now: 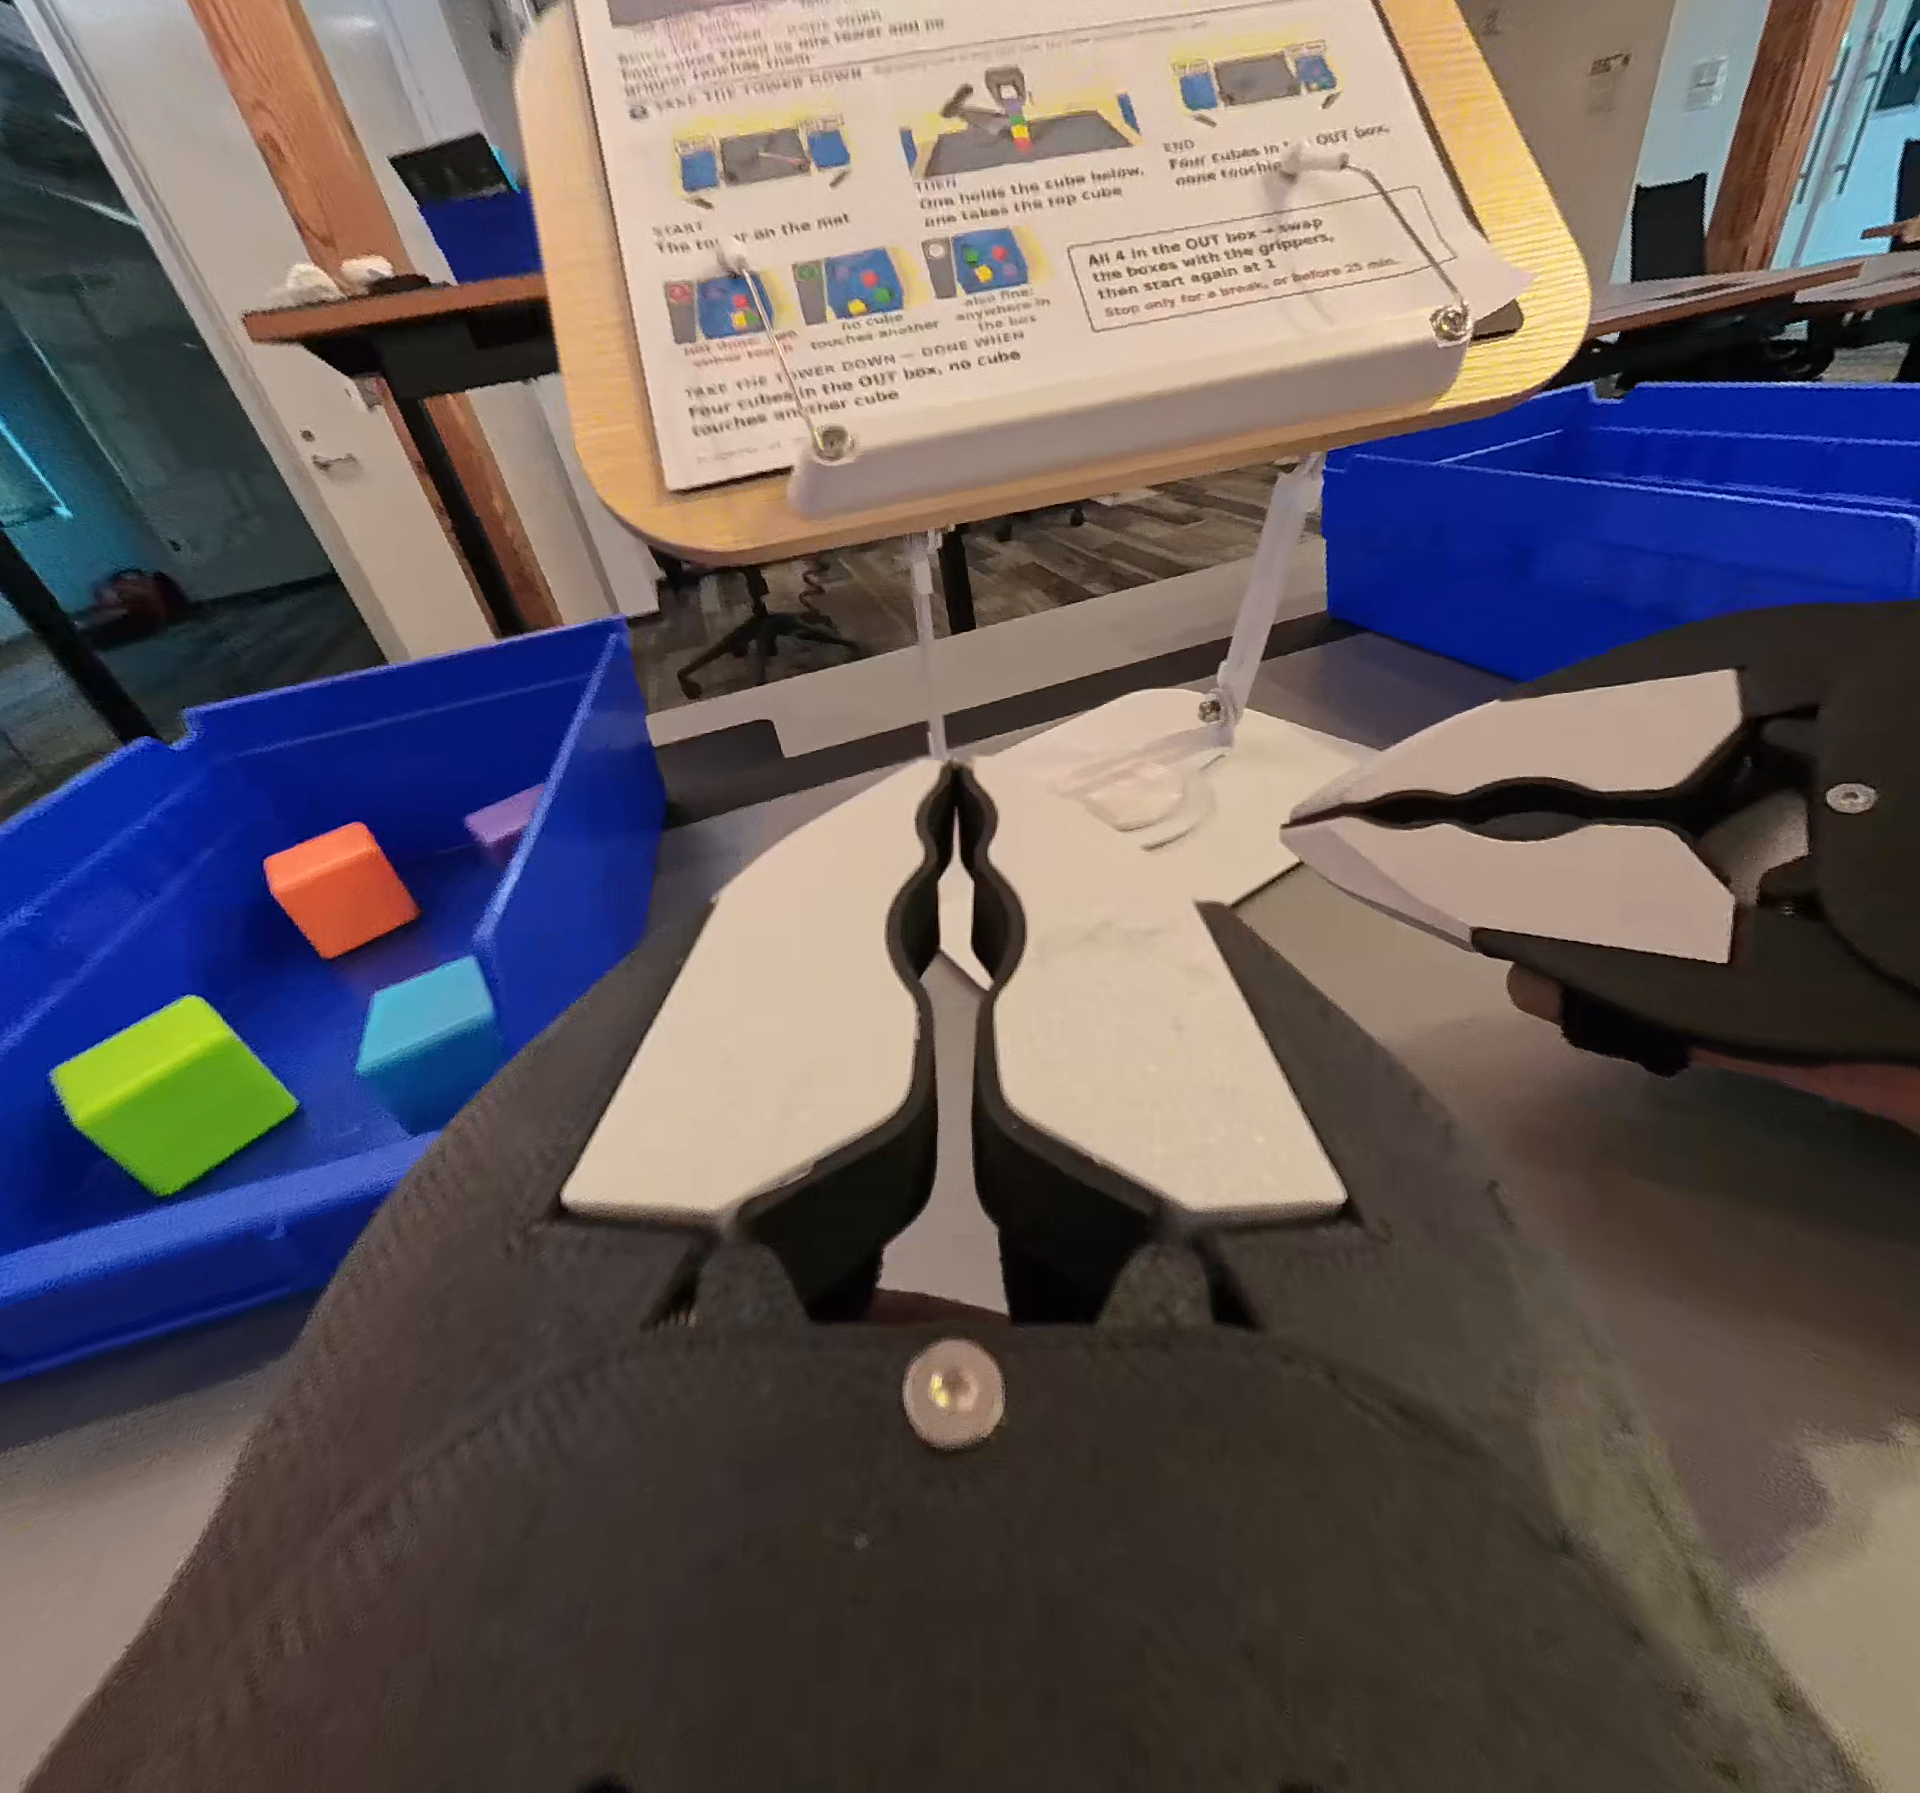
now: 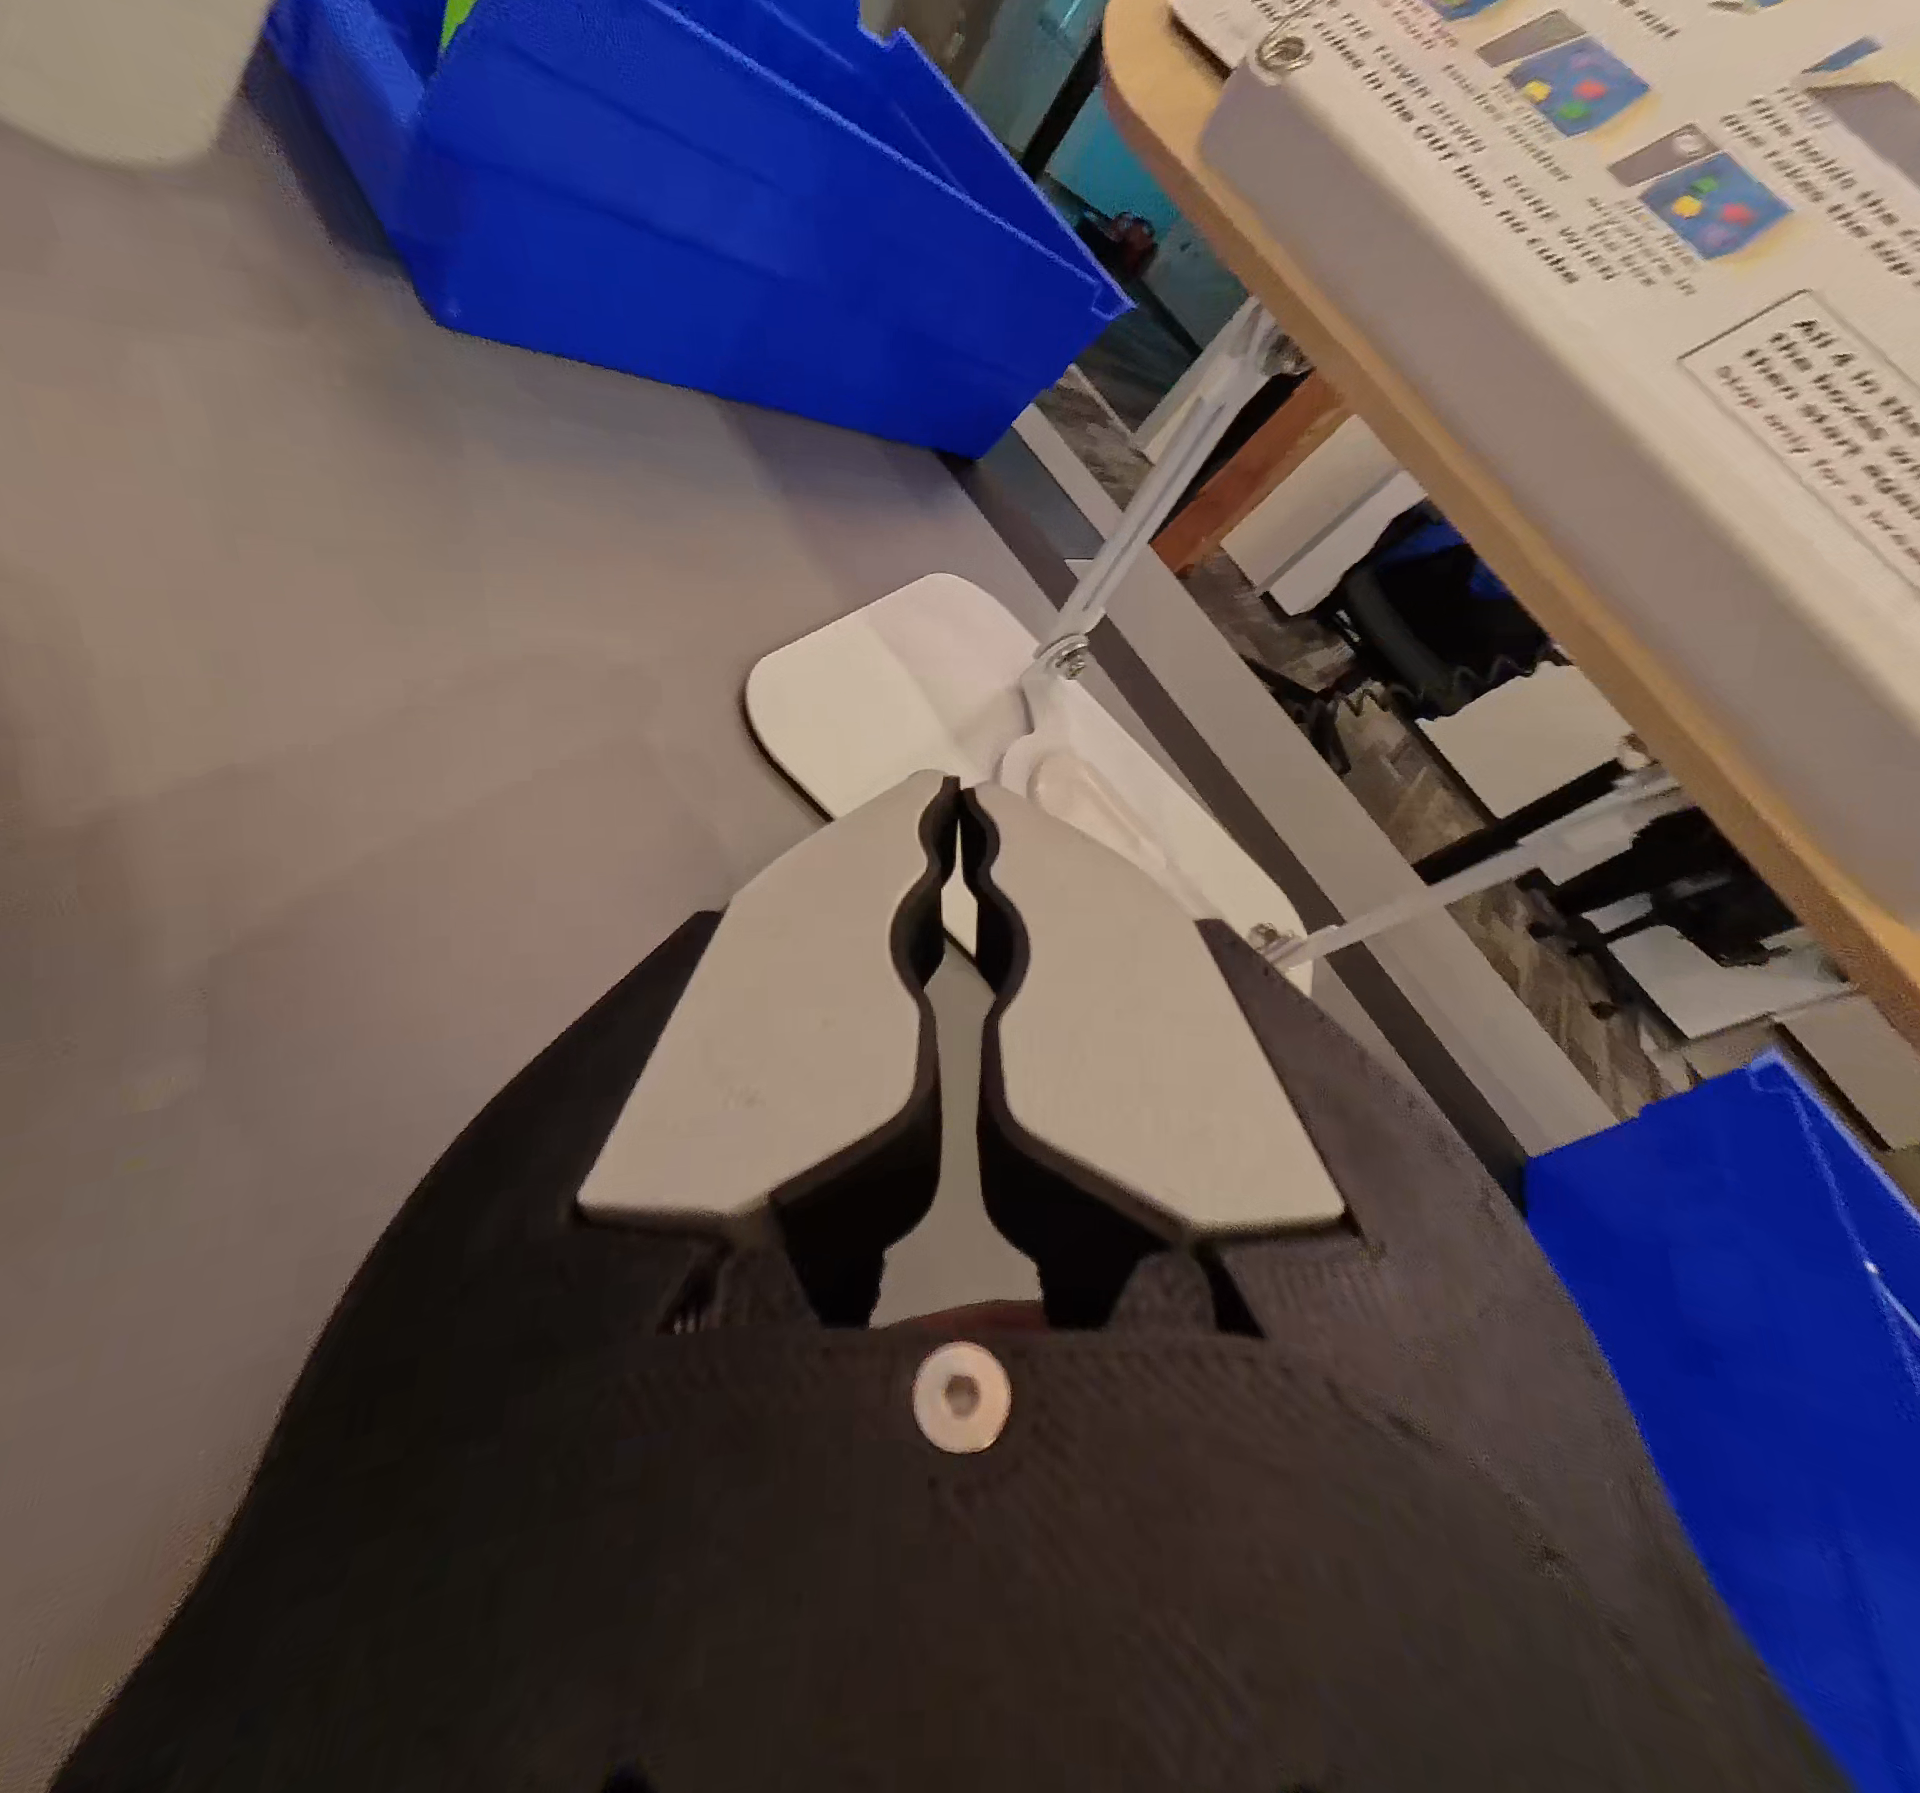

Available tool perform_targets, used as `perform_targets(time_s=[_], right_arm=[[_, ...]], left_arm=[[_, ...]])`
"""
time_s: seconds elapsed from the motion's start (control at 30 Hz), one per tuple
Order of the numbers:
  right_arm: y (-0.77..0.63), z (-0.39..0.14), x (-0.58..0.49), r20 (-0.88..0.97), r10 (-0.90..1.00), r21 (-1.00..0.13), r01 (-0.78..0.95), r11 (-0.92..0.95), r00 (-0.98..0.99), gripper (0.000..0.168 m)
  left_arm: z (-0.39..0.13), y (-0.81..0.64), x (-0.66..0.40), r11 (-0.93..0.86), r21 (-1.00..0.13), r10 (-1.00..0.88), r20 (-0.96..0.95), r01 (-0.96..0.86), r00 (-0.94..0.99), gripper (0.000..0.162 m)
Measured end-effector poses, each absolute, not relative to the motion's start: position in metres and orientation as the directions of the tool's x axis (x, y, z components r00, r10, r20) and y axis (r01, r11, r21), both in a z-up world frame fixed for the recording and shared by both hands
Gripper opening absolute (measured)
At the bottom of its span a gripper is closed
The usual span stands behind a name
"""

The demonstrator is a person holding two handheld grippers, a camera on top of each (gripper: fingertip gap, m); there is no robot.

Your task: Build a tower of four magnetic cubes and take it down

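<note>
On the left of the grey surface [image 1: 1403, 1068] sits a blue bin [image 1: 561, 870] holding all four cubes apart from one another: the green cube [image 1: 171, 1094] nearest, the light-blue cube [image 1: 431, 1031] beside it, the orange cube [image 1: 338, 886] behind, and the purple cube [image 1: 504, 818] at the far wall, partly hidden; no tower stands on the surface, so I judge that either a new build is about to begin or a takedown has just ended, and the pictures do not settle which; the left tongs [image 1: 954, 787] hover over the middle of the surface with their tips pressed together and nothing between them; the right tongs [image 2: 958, 793] are likewise closed and empty, and in the left wrist view they [image 1: 1299, 816] lie sideways, pointing toward the left pair; a second blue bin [image 1: 1621, 517] stands at the far right, its contents out of sight; a stand with an instruction sheet [image 1: 987, 185] rises behind on a white base [image 1: 1143, 787]; if building comes next, the left tongs should open wide before dipping into the bin, take a cube squarely across two flat faces, and lift it clear of its neighbours, since the magnets may snap a nearby cube onto it; the light-blue cube looks closest to reach.
</note>
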State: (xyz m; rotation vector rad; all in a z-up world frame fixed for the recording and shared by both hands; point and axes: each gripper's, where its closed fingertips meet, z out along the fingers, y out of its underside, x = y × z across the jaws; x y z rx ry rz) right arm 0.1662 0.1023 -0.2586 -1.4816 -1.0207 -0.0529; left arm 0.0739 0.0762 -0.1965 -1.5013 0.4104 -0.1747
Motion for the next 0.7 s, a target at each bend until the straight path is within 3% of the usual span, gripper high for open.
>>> perform_targets(time_s=[0.7], right_arm=[[0.074,-0.267,0.178,0.514,0.664,-0.814,0.552,0.179,0.543,0.003]], left_arm=[[-0.212,0.055,0.032,0.079,-0.971,-0.161,-0.235,-0.225,0.958,0.0]])
